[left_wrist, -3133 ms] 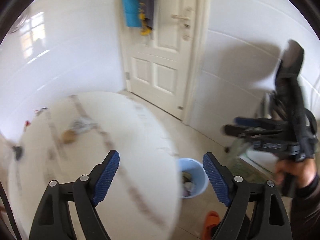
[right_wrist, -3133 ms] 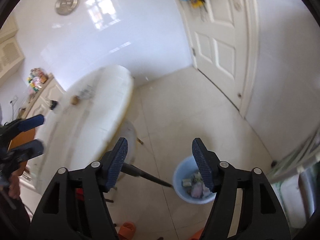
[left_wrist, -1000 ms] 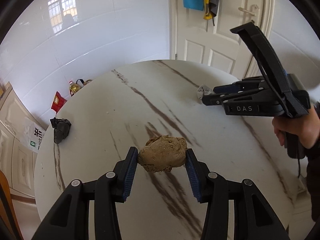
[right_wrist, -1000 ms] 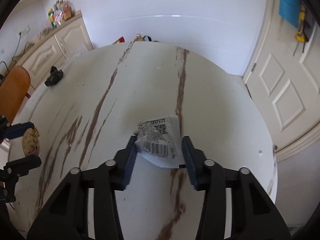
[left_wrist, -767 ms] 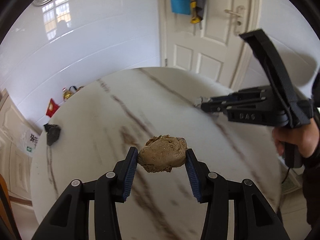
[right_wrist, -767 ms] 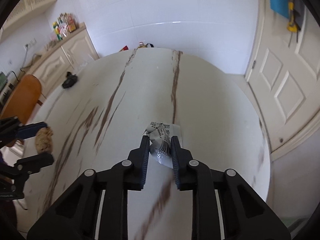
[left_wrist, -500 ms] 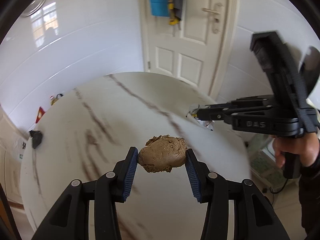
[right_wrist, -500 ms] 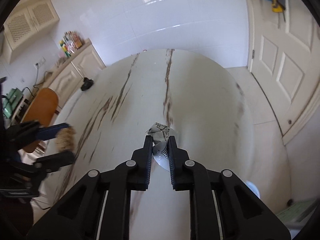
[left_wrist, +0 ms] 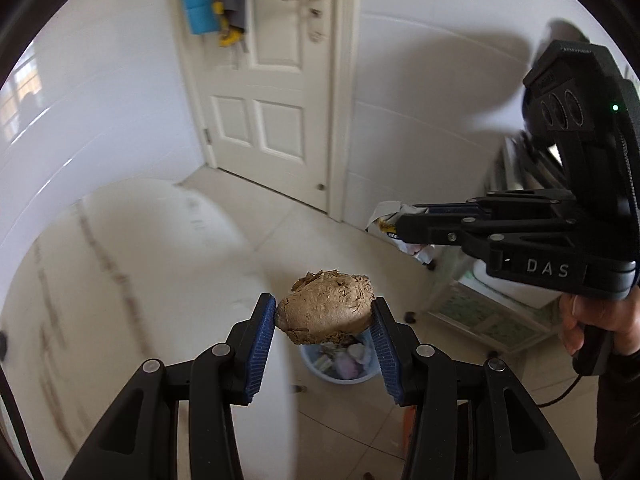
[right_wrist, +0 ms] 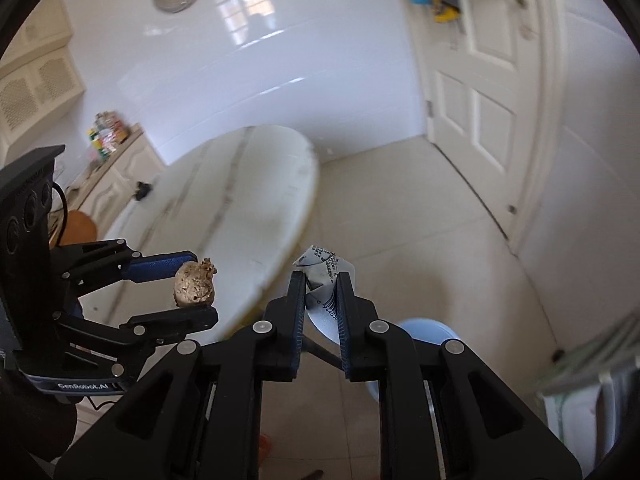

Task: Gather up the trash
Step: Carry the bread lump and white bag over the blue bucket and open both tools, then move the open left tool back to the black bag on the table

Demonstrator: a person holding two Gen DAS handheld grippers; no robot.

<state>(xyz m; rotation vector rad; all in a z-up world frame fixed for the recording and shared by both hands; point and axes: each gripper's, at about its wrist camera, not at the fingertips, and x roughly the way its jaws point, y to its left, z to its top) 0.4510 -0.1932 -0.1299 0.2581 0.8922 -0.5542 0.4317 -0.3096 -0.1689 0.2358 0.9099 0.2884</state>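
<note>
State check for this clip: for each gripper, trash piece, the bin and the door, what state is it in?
left gripper: shut on brown lump, above the bin
right gripper: shut on crumpled wrapper
blue bin: on floor, holds trash
white door: closed

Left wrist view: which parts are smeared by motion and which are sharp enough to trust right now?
Left wrist view: the table is streaked with blur; the brown lump in the left gripper is crisp, the blue bin below it readable. Right wrist view: table edge and counter items blurred; the wrapper in the right gripper is sharp.
</note>
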